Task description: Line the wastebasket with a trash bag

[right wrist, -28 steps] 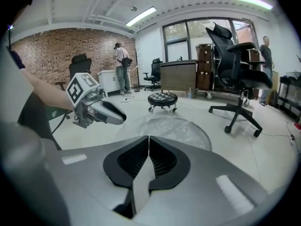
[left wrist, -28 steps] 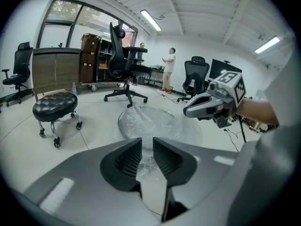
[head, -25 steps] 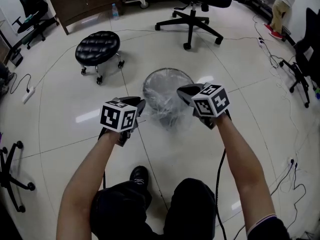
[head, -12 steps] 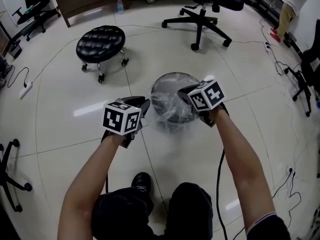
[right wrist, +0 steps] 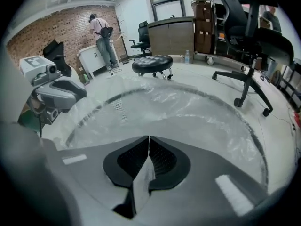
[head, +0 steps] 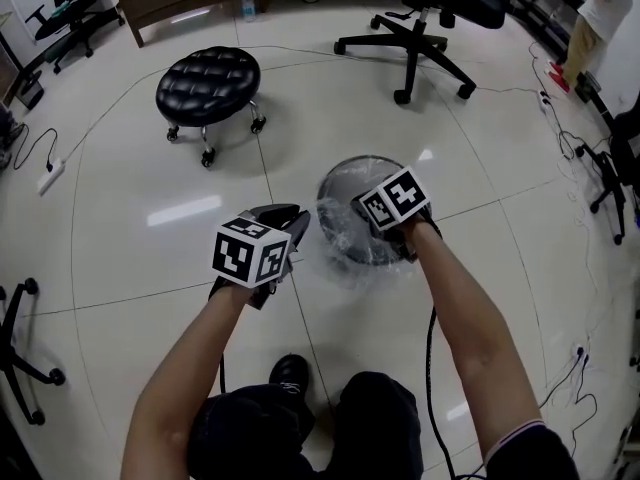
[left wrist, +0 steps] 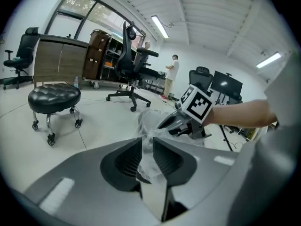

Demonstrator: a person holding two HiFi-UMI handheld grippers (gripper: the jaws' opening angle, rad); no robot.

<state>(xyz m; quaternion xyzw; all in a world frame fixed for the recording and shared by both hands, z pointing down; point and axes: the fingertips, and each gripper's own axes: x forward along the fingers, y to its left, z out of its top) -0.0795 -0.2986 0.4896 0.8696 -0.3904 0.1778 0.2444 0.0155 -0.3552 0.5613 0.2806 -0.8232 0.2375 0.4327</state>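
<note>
A round black mesh wastebasket [head: 335,180] stands on the pale floor with a clear trash bag [head: 352,230] draped in and over it. My left gripper [head: 298,222] is at the basket's near-left side, shut on a bunched fold of the bag [left wrist: 146,149]. My right gripper [head: 386,230] tips steeply down at the near-right rim. Its jaws are shut, and the film runs right up to them [right wrist: 148,144]. In the right gripper view the bag [right wrist: 188,112] spreads across the rim [right wrist: 94,108]. The left gripper view shows the right gripper [left wrist: 181,124] beside the crumpled plastic.
A black tufted stool on castors [head: 207,78] stands far left of the basket and an office chair base [head: 405,43] behind it. Cables [head: 590,358] trail on the right and a power strip [head: 47,180] lies at the left. My shoe [head: 290,373] is near.
The right gripper has dropped and tipped downward to the basket's near rim, drawing the bag with it. The left gripper has edged closer to the basket, still clamping the plastic.
</note>
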